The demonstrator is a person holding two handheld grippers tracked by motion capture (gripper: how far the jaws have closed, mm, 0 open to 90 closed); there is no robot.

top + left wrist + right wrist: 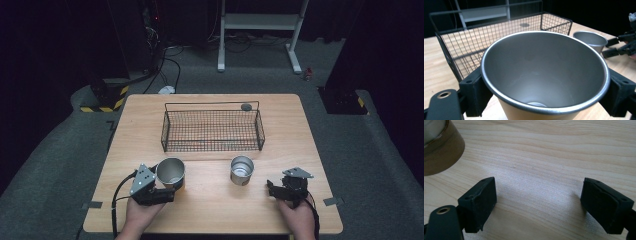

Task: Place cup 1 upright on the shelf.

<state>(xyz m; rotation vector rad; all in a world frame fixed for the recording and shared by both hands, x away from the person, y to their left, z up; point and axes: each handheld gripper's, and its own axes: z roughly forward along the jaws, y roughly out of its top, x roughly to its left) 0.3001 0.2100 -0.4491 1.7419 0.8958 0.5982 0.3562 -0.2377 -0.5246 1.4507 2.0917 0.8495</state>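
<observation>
No legible txt or labels anywhere.

left tool (167, 187) gripping metal cup (171, 172), wire basket (212, 131)

So there's a light wood table (210, 210) sitting on grey carpet (55, 165). Toward the far half of it sits a black wire basket (212, 131), long side running across the table, and nothing in it as far as the mesh shows. Just behind the basket's back right corner there's a small grey round thing (246, 106) lying flat on the wood, too small to tell what it is. Past the table, a white metal stand (260, 25) is on the floor, plus some black cables (167, 57) and a base with yellow-black hazard tape (102, 100).
</observation>
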